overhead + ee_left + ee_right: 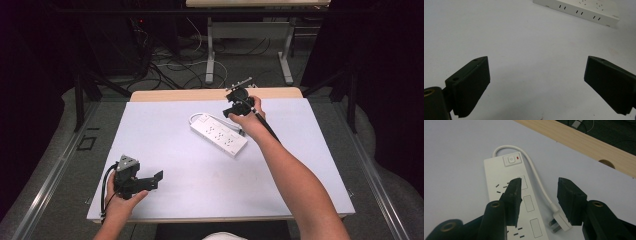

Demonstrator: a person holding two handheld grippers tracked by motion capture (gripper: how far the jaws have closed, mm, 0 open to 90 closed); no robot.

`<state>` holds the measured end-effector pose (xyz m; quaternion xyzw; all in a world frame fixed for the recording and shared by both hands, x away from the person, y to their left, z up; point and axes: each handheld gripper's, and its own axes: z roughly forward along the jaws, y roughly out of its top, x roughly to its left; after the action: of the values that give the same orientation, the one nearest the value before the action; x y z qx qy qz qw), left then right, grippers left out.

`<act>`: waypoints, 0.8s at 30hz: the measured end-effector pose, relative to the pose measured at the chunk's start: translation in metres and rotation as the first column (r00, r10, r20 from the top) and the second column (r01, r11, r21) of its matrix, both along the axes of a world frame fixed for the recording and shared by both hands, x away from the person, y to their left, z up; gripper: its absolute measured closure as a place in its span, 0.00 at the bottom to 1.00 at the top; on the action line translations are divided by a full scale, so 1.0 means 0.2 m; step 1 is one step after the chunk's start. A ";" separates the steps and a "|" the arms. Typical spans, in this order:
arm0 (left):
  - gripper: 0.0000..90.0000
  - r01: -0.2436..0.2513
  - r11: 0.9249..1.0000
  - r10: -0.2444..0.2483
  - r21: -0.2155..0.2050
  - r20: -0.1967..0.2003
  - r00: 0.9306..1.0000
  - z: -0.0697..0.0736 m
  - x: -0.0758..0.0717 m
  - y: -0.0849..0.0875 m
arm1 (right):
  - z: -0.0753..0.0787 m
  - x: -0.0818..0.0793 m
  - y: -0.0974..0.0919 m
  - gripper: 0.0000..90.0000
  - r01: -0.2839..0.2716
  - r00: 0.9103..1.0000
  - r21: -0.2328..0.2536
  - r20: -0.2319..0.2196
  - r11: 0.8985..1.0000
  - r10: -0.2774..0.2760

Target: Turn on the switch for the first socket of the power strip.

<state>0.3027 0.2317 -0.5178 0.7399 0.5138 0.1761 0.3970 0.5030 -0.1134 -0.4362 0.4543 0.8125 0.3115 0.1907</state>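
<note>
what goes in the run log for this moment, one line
left claw: open, over bare mat | right claw: open, above power strip, near its plug | plug: lying loose on mat

Dark room – grey floor point(60, 165), tangled cables point(170, 65), second table's legs point(210, 50) behind.

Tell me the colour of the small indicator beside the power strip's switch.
Red, on the white power strip next to its switch; clearest in the right gripper view.
</note>
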 end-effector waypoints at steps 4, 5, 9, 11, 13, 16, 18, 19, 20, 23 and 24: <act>0.07 -0.006 1.000 0.006 -0.003 0.003 1.000 0.00 0.00 0.00 | -0.02 0.02 0.03 0.65 -0.006 1.000 0.001 -0.007 1.000 0.006; 0.07 -0.006 1.000 0.006 -0.004 0.003 1.000 0.00 0.00 0.00 | -0.03 0.02 0.04 0.65 -0.002 1.000 0.003 -0.011 1.000 0.002; 0.07 -0.012 1.000 0.012 -0.011 0.008 1.000 -0.01 0.00 0.00 | -0.04 0.03 0.05 0.67 -0.007 1.000 -0.001 -0.014 1.000 0.007; 0.07 -0.007 1.000 0.007 -0.009 0.000 1.000 -0.01 0.00 0.00 | -0.05 0.04 0.06 0.68 -0.011 1.000 -0.001 -0.014 1.000 0.011; 0.07 -0.006 1.000 0.006 -0.007 0.000 1.000 -0.01 0.00 0.00 | -0.07 0.05 0.08 0.71 -0.016 1.000 0.014 -0.010 1.000 0.016; 0.07 -0.002 1.000 0.002 -0.006 0.000 1.000 -0.01 0.00 0.01 | -0.07 0.05 0.09 0.72 -0.018 1.000 -0.009 -0.020 1.000 0.017; 0.07 -0.003 1.000 0.003 -0.005 0.000 1.000 -0.01 0.00 0.01 | -0.08 0.06 0.10 0.76 -0.016 1.000 -0.011 -0.022 1.000 0.016; 0.07 -0.007 1.000 0.007 -0.007 -0.001 1.000 -0.01 0.00 0.01 | -0.09 0.06 0.11 0.77 -0.018 0.999 -0.006 -0.029 1.000 0.018; 0.07 -0.007 1.000 0.007 -0.007 -0.001 1.000 -0.01 0.00 0.01 | -0.09 0.06 0.11 0.77 -0.018 0.999 -0.006 -0.029 1.000 0.018; 0.07 -0.006 1.000 0.006 -0.004 -0.003 1.000 0.00 0.00 0.01 | -0.10 0.07 0.12 0.85 -0.022 0.999 -0.001 -0.047 1.000 0.022; 0.07 -0.005 1.000 0.005 -0.004 -0.003 1.000 0.00 0.00 0.01 | -0.10 0.07 0.12 0.85 -0.022 0.999 -0.001 -0.047 1.000 0.022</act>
<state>0.3032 0.2339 -0.5186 0.7379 0.5168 0.1749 0.3973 0.5172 -0.0890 -0.4567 0.4524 0.8219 0.3023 0.1686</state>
